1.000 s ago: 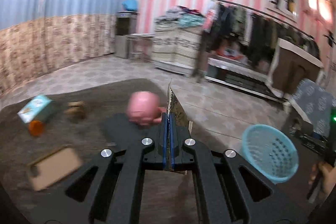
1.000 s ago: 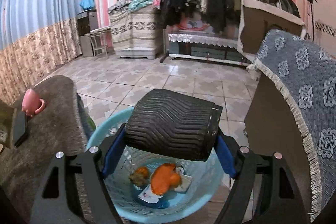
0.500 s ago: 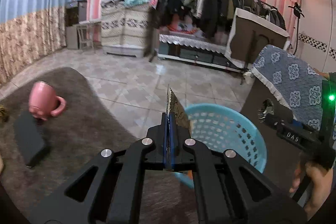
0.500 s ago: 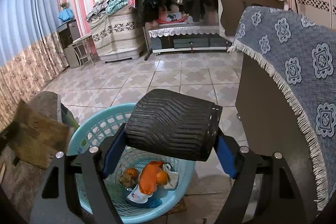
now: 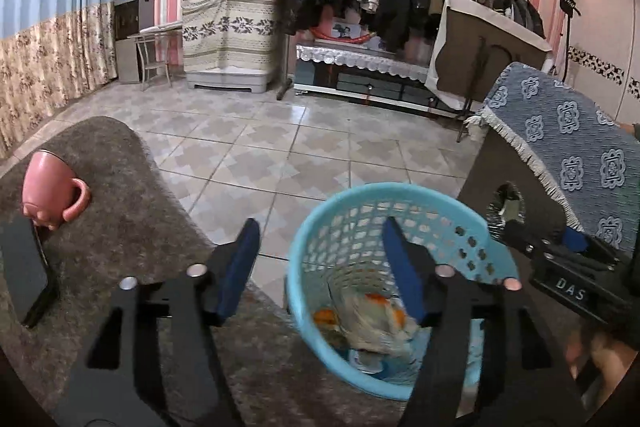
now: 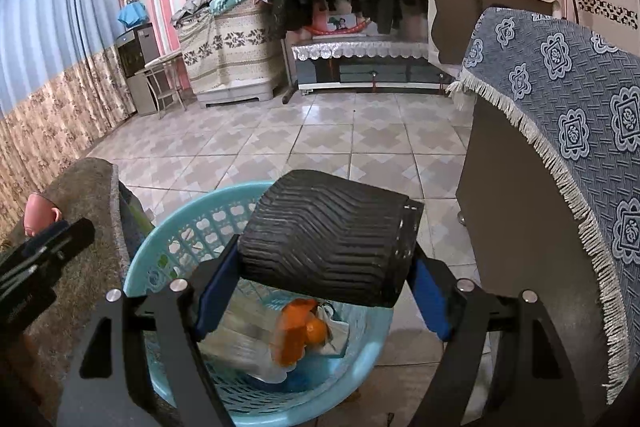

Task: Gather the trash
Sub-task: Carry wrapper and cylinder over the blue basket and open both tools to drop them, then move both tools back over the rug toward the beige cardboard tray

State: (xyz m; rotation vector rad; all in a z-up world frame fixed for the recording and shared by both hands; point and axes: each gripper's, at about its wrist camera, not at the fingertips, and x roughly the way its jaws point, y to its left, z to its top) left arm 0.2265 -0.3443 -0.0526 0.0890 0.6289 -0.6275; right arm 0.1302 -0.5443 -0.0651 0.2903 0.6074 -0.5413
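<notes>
A light blue plastic basket (image 5: 400, 211) stands on the tiled floor beside the grey rug; it also shows in the right wrist view (image 6: 188, 223). Inside lie orange trash (image 6: 296, 331), pale paper or cardboard (image 5: 372, 327) and other scraps. My left gripper (image 5: 320, 267) is open and empty, its jaws wide apart over the basket's near rim. My right gripper (image 6: 320, 287) is shut on a black ridged rectangular object (image 6: 328, 239), held above the basket.
A pink mug (image 5: 50, 191) lies on the grey rug (image 5: 132, 195) beside a black flat device (image 5: 22, 271). A cabinet under a blue patterned cloth (image 6: 568, 99) stands right of the basket. A clothes rack and furniture line the far wall.
My left gripper swung right from the rug to over the basket, then opened and let go of the cardboard piece, which now lies in the basket. The right gripper stayed shut on the black object.
</notes>
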